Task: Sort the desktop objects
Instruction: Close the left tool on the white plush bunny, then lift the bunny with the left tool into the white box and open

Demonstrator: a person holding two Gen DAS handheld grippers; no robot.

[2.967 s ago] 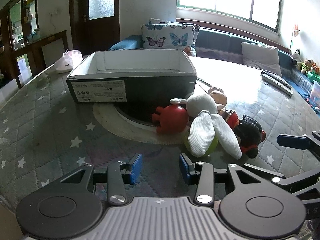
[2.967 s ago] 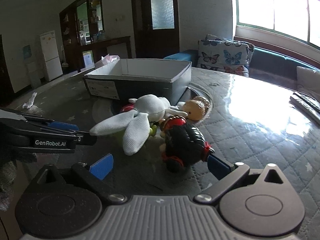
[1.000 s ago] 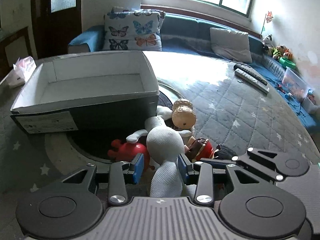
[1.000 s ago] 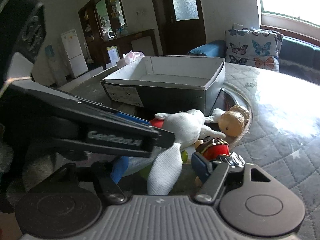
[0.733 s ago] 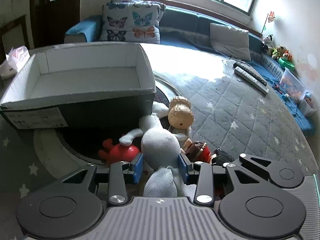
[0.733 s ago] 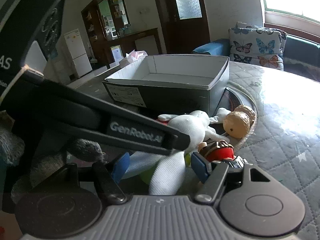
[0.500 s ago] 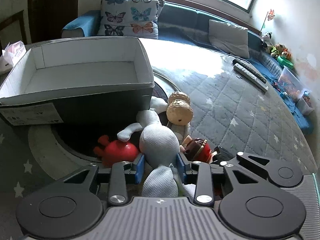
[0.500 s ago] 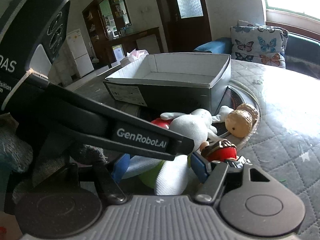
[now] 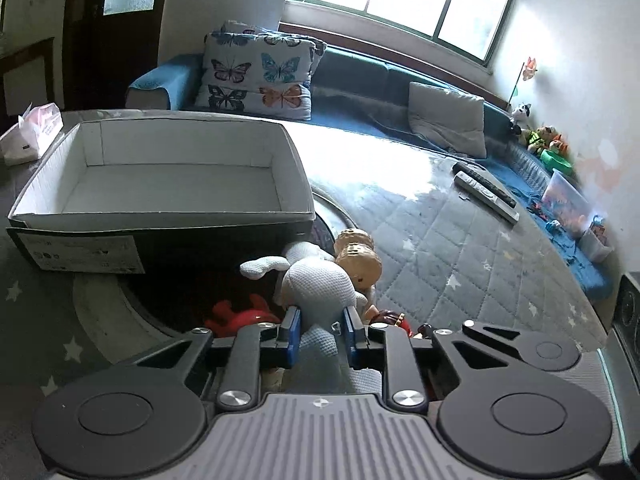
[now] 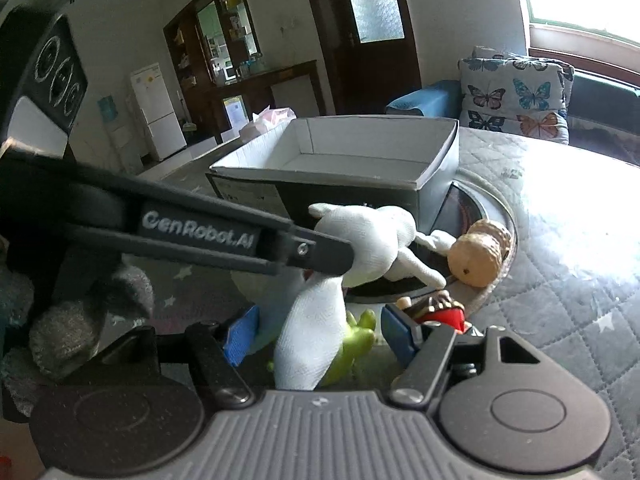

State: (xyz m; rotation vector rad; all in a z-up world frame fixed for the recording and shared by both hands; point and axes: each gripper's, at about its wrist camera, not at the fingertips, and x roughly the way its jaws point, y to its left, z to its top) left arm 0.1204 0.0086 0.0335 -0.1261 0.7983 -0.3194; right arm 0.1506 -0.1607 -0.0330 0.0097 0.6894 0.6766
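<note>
My left gripper [image 9: 320, 334] is shut on the white plush rabbit [image 9: 318, 294] and holds it lifted above the toy pile; the rabbit also shows in the right wrist view [image 10: 372, 246], with the left gripper's finger [image 10: 240, 240] across it. My right gripper [image 10: 316, 334] is open, low over the pile, with a green toy [image 10: 356, 340] and the rabbit's hanging ear [image 10: 312, 340] between its fingers. A red toy [image 9: 240, 316], a tan-headed doll [image 9: 358, 266] and a red and black figure [image 10: 444, 314] lie below. The open black cardboard box [image 9: 160, 216] stands just behind.
The quilted grey star-patterned table cover [image 9: 460, 240] spreads to the right. Two remote controls [image 9: 486, 196] lie at the far right. A tissue pack [image 9: 34, 132] sits at the far left behind the box. A sofa with cushions [image 9: 260, 76] stands beyond the table.
My left gripper has closed on the white rabbit and lifted it off the pile. The right gripper stays open over the toys.
</note>
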